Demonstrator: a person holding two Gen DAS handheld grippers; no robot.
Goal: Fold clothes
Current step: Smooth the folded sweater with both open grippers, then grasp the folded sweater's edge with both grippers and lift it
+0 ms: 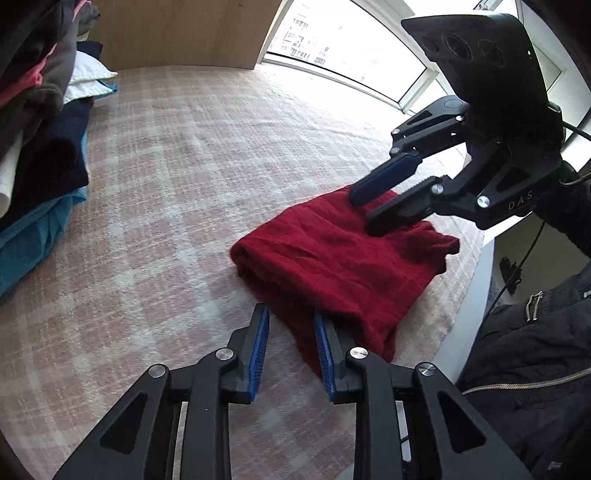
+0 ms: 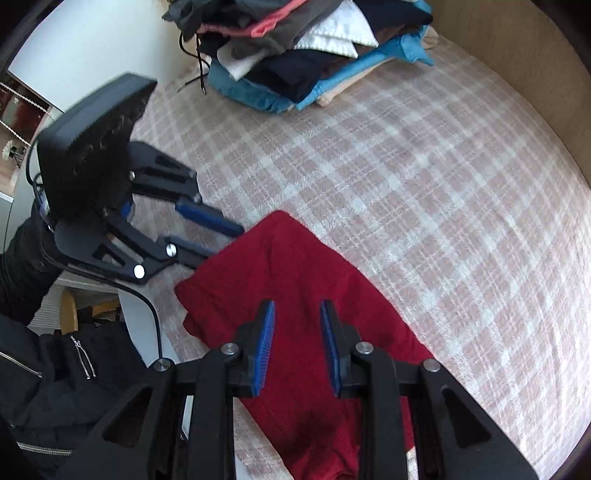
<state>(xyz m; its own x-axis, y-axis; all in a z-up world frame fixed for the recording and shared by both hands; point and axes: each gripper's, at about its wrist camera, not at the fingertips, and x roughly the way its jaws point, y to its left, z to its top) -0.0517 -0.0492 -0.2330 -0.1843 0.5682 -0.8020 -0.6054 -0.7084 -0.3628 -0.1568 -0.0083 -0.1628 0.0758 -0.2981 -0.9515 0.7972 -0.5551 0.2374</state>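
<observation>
Folded red garment (image 1: 332, 258) lies on the plaid-covered bed (image 1: 184, 166), near its edge. Left gripper (image 1: 291, 325) at one end of the garment, jaws apart, nothing clamped. Right gripper (image 2: 297, 317) hovers above the other end, jaws apart, empty. Pile of clothes (image 2: 303, 48) at the far side of the bed, well apart from the garment. Wooden headboard (image 1: 177, 33) behind; window (image 1: 351, 48) beyond. Person's dark jacket (image 1: 535, 369) beside the bed edge.

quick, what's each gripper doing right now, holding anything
left gripper: jaws open, empty, at the edge of the red garment.
right gripper: jaws open, empty, over the red garment.
</observation>
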